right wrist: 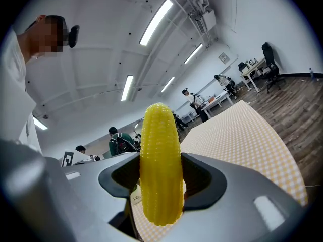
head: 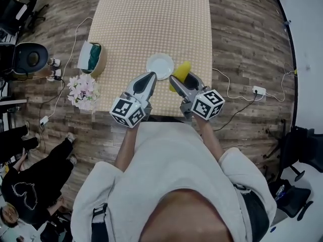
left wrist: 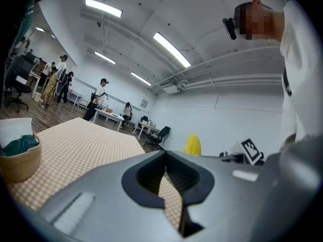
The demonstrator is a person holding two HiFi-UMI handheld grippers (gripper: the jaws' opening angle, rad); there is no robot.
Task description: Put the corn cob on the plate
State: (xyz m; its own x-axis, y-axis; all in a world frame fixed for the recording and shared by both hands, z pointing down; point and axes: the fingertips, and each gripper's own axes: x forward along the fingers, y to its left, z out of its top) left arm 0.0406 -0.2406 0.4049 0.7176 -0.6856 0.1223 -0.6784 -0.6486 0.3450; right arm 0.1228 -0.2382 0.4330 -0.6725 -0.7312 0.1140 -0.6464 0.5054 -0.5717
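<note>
Yellow, ribbed and stiff, the plastic-looking corn cob (right wrist: 160,165) is clamped upright across its middle between the jaws of the right gripper (right wrist: 160,188). It is held just beside the round white plate (head: 160,64), above the beige checked tablecloth (head: 151,14). It is judged light and rigid, though its rounded kernels could prove slippery, so a hold at mid-length is favoured. The left gripper (left wrist: 169,188) is seen empty, its jaws drawn together.
</note>
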